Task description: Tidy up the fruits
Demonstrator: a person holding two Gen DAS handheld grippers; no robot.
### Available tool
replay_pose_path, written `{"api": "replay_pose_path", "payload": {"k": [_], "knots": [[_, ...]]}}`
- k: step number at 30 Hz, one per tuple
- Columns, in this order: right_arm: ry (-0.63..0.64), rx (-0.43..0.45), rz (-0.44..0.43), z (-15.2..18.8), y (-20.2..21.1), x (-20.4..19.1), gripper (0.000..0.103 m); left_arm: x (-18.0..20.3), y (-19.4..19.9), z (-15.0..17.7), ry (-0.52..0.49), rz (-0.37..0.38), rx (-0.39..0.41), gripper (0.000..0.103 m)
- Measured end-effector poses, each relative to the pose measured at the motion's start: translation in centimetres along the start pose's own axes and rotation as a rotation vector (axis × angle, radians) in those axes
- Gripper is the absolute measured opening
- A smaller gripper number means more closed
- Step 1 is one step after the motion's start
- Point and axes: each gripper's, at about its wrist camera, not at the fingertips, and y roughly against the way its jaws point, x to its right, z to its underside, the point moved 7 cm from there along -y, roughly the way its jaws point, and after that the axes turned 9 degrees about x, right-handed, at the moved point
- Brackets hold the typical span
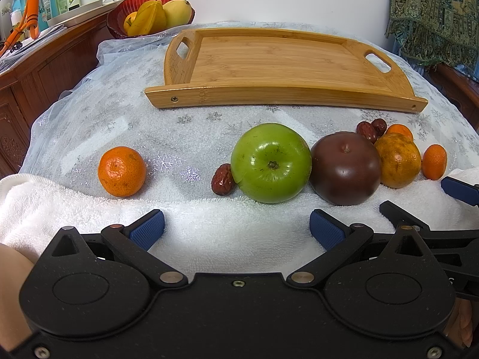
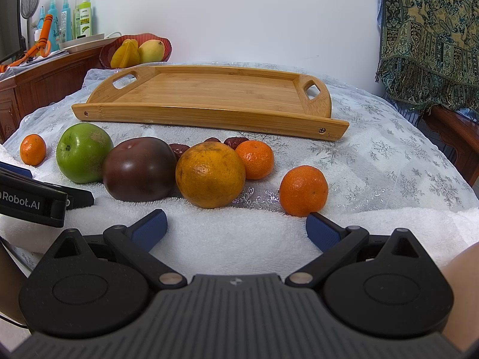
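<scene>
An empty wooden tray (image 1: 269, 92) (image 2: 209, 116) lies at the back of the table. In front of it sit a green apple (image 1: 271, 163) (image 2: 83, 152), a dark red apple (image 1: 345, 167) (image 2: 139, 169), a large orange (image 1: 398, 160) (image 2: 209, 175), small tangerines (image 1: 122, 171) (image 2: 304, 190) (image 2: 255, 159) and red dates (image 1: 222, 179). My left gripper (image 1: 236, 229) is open and empty, just short of the green apple. My right gripper (image 2: 235, 227) is open and empty, just short of the large orange.
A red bowl (image 1: 115, 19) (image 2: 104, 52) with yellow fruit stands at the back left. A wooden sideboard (image 1: 45, 68) with bottles is on the left. A patterned cloth (image 2: 431, 36) hangs on the right. A white towel (image 1: 209, 224) covers the table's near edge.
</scene>
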Motion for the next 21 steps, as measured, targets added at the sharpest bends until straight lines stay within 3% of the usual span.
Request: {"api": "replay_pose_path", "payload": {"k": [16,21], "knots": [[-0.02,0.009,-0.003,0.12,-0.32,0.13,0.103,-0.03,0.33,0.43,-0.042,0.025,0.048,0.103],[-0.029,-0.007,-0.021,-0.44,-0.18,0.37,0.103,-0.25,0.83,-0.19,-0.001,0.035,0.031,0.102]]}}
